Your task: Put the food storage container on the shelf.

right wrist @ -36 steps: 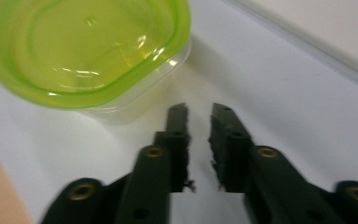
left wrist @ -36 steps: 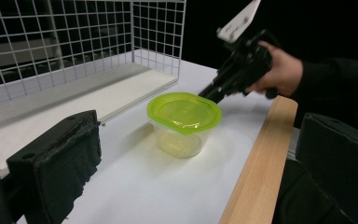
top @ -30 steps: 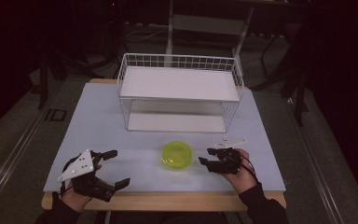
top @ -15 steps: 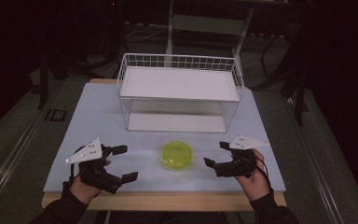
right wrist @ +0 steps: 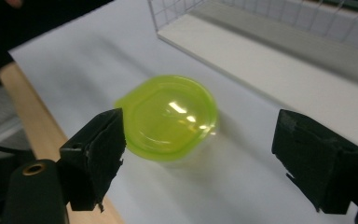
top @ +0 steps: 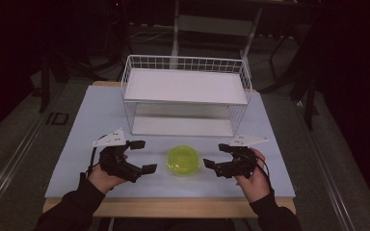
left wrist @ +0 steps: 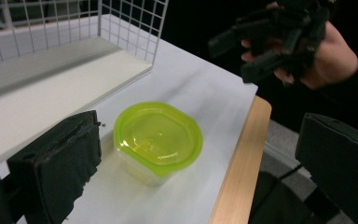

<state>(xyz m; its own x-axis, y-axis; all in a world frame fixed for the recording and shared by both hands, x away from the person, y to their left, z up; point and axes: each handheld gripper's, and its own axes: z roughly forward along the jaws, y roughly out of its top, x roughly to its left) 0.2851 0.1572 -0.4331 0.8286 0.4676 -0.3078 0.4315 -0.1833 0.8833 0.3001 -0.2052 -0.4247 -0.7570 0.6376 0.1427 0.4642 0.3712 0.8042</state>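
Note:
A small clear tub with a lime-green lid (top: 183, 160) sits on the pale table near its front edge. My left gripper (top: 143, 156) hovers just left of it, open, jaws pointing at the tub. My right gripper (top: 216, 156) hovers just right of it, open too. In the left gripper view the tub (left wrist: 157, 137) lies ahead between my wide-spread jaws, and the right gripper (left wrist: 275, 42) shows beyond in a hand. In the right gripper view the tub (right wrist: 170, 116) lies ahead between the two black pads (right wrist: 98, 154), untouched.
A white wire rack (top: 185, 60) with an upper and a lower white shelf stands behind the tub at mid-table. The table's wooden front edge (top: 173, 207) runs just below both hands. Dark floor and chair legs surround the table.
Both grippers have risen from the front corners and moved inward toward the green-lidded tub, now flanking it. The tub has not moved.

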